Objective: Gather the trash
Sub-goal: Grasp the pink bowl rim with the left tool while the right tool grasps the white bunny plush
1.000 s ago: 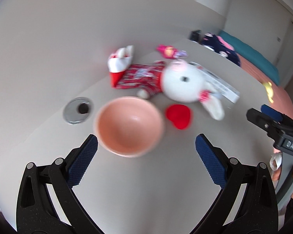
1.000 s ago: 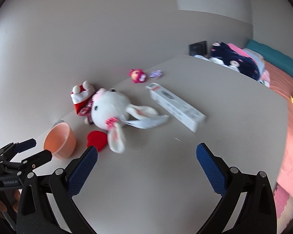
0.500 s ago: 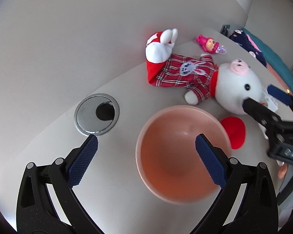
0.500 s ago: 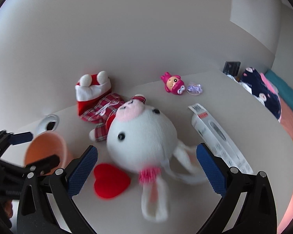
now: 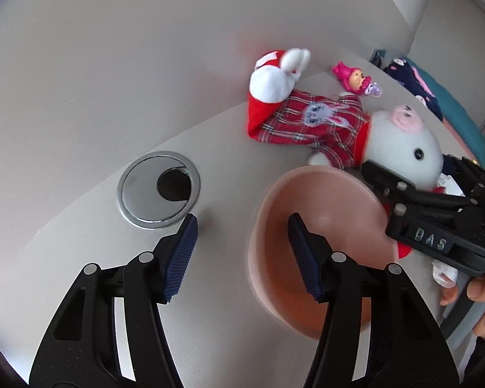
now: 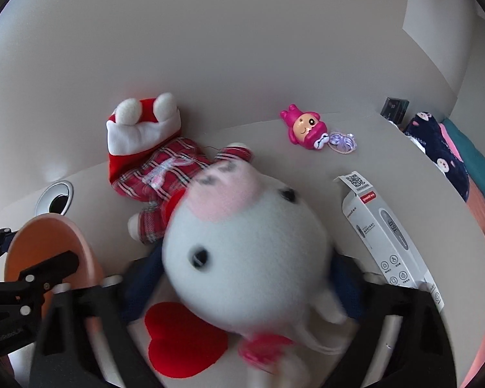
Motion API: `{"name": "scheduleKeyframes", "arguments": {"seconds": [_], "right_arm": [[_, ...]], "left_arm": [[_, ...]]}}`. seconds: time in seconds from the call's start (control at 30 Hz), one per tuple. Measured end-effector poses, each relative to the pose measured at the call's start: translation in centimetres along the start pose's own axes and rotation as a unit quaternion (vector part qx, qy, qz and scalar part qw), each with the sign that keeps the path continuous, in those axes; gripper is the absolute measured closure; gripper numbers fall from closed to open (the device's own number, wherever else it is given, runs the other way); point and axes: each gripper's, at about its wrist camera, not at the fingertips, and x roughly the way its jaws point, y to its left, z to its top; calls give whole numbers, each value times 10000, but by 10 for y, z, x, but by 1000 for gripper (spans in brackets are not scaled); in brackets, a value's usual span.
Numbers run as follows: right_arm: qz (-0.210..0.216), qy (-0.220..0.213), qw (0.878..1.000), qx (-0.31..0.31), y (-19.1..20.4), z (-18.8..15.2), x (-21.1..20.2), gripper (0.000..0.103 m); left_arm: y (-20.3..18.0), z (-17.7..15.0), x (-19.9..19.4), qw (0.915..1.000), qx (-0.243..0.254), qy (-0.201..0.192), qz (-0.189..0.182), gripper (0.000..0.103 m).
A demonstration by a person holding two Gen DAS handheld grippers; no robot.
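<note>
While my left gripper (image 5: pixel 242 242) has just been closing over the pink bowl's (image 5: pixel 323 194) rim, its pads stay off it. My right gripper (image 6: pixel 242 278) has been closing around the bunny's (image 6: pixel 249 252) head; I cannot tell if it squeezes.

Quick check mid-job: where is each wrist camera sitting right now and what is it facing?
Left wrist: above the left gripper, facing down at the pink bowl rim; right gripper and a hand show.
Right wrist: above the right gripper, facing the plush rabbit head between its fingers.
Shared: bowl, rabbit, desk grommet, pink doll.
</note>
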Motion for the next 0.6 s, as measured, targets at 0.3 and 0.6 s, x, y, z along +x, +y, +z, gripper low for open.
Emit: {"name": "scheduleKeyframes", "arguments": {"seconds": [0.3,0.6], "right_arm": [[173,-480,9987,17,-6,3,-39,36],[253,-1014,9934,472,-48,8,-108,36]], "left_arm": [[1,0,-8,9990,-231,-180,-336,90],[-13,0,-28,9991,14,-342,-236,90]]}}
